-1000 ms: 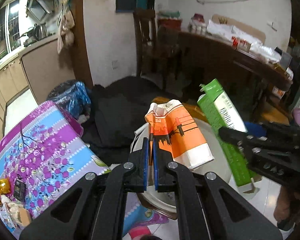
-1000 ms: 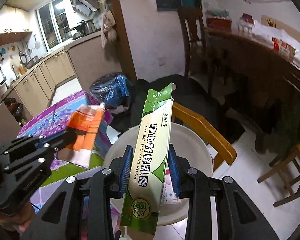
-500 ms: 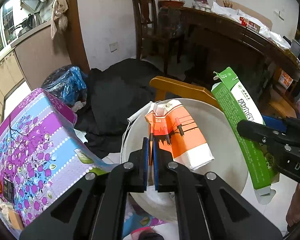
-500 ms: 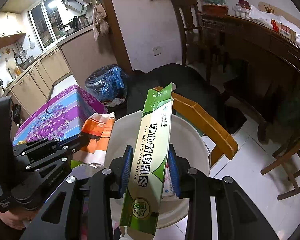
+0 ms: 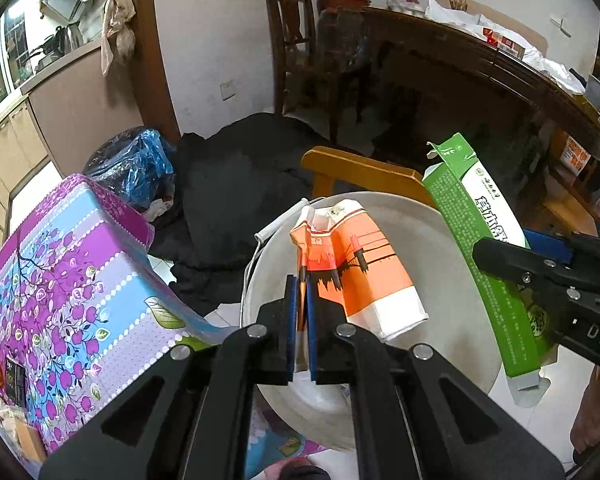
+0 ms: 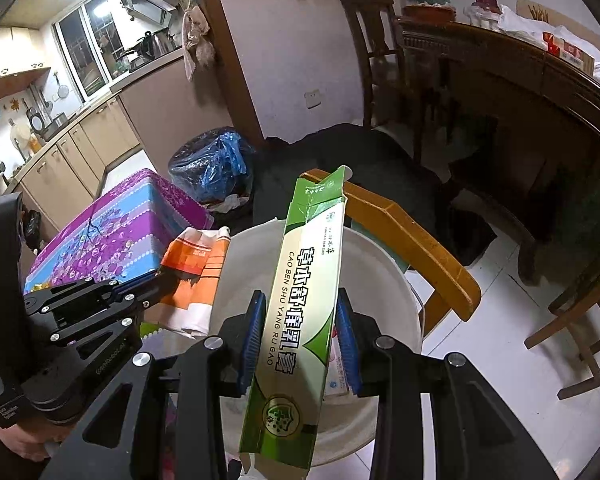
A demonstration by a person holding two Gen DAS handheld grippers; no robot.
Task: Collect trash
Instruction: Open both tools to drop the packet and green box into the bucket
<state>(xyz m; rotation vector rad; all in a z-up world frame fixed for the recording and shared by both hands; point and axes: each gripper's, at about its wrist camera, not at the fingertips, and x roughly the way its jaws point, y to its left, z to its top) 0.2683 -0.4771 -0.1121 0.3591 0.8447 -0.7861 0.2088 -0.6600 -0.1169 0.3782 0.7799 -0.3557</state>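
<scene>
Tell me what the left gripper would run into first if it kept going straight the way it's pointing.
Most likely the inside of the white bucket. The left gripper, its jaws shut on the orange carton, points down into the bucket's open mouth. Depth is hard to judge, so the carton's far end may touch first.

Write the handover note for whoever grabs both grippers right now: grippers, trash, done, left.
Left gripper: shut on the edge of the orange-and-white carton, held over the white bucket.
Right gripper: shut on the long green toothpaste box, which points up and away over the same bucket.
Done: both pieces picked up and brought above the bucket; some packaging already lies inside.
Left: open each gripper to drop carton and box in. Other trash may remain; not visible from here.
</scene>
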